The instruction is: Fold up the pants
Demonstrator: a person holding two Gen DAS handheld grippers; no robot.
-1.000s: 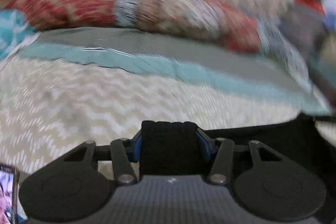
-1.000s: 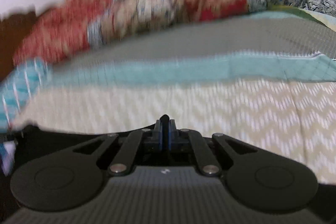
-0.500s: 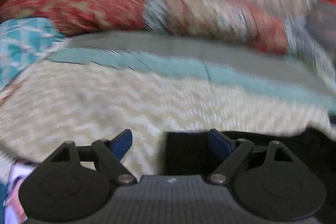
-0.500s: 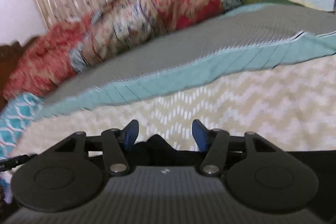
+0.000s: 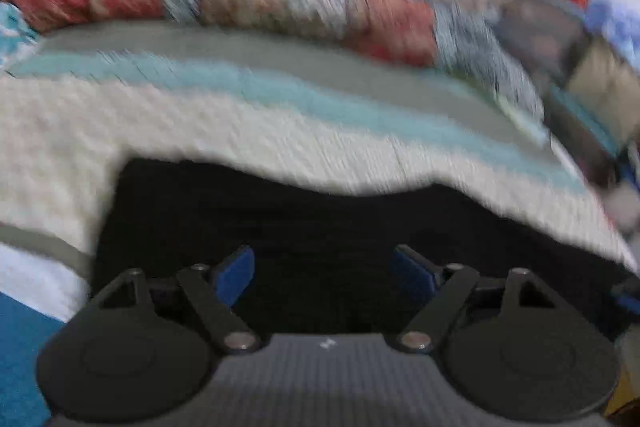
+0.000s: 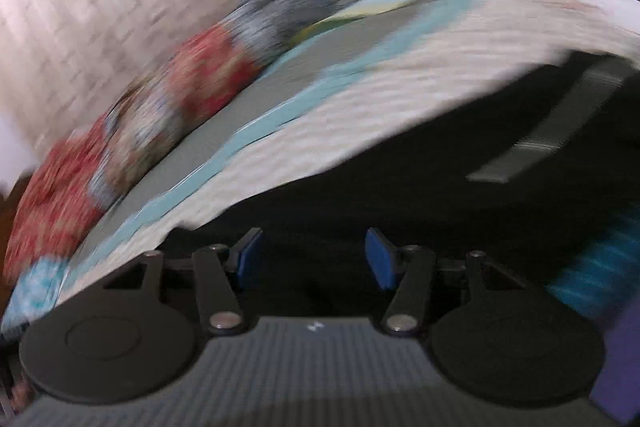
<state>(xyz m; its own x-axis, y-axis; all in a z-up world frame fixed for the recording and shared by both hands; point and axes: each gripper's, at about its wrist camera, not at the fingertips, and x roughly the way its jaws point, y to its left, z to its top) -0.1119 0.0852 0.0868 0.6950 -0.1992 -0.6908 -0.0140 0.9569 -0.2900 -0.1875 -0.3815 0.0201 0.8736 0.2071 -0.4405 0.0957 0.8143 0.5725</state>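
Pants (image 5: 320, 219) edge on bedspread (image 5: 200, 131), left gripper (image 5: 324, 267) closing, empty

The pants (image 5: 320, 219) are black matt cloth, one pale grey band (image 6: 560, 131) across them; the bedspread (image 5: 200, 131) under them is cream woven cloth, rough-looking, with a smooth teal stripe (image 5: 280, 91); the left gripper (image 5: 324, 277) and right gripper (image 6: 312, 257) have matt black plastic arms, ribbed grey bodies, shiny metal pivots.

Both wrist views low, close over the shared pants (image 5: 320, 219) and bedspread (image 6: 360, 115).
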